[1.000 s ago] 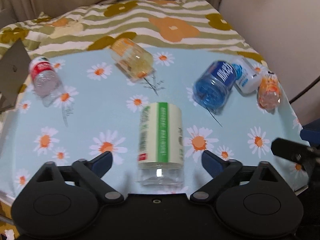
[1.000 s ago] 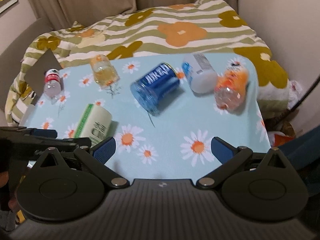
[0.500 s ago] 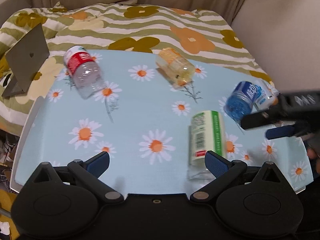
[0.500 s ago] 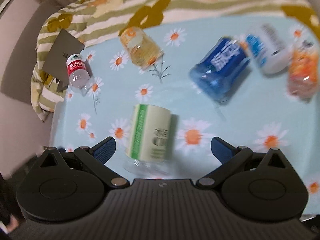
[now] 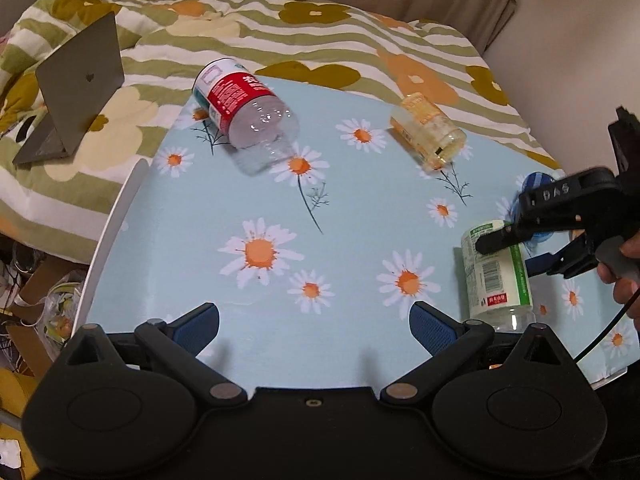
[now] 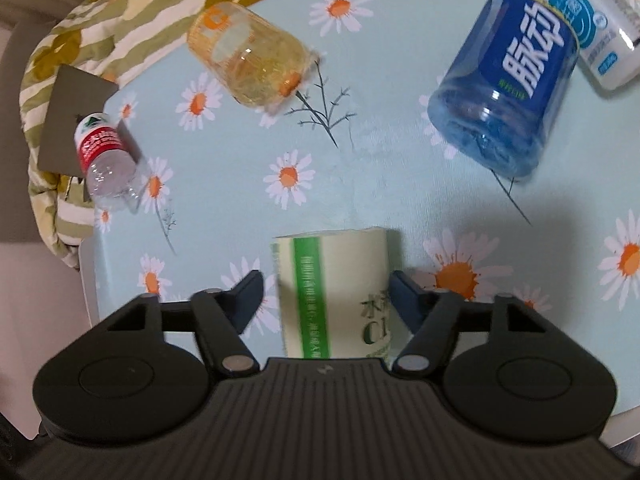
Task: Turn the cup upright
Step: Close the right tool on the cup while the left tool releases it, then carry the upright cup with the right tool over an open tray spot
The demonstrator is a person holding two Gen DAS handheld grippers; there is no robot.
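Cup: green-striped cream cup [image 6: 334, 296] lies on its side on the bench [image 5: 360, 208], at 6 o'clock in the right wrist view, at 3 o'clock in the left wrist view [image 5: 498, 270].
Right tongs: right tongs [image 6: 326, 294] open, one finger on either side of the cup; contact with its wall cannot be told. Also seen in the left wrist view [image 5: 520, 248], over the cup.
Left tongs: left tongs [image 5: 314, 320] open, nothing between the fingers, low over the bench near its front edge; the cup lies just beyond the right finger.
Others on bench, all on their sides: red-label clear bottle [image 5: 246, 106] at 11 o'clock; yellow jar [image 5: 428, 130] at 1 o'clock; blue jar [image 6: 508, 100] and white bottle [image 6: 600, 36] at 1 o'clock in the right wrist view.
Surroundings: laptop [image 5: 76, 88] on the floral blanket [image 5: 340, 44].
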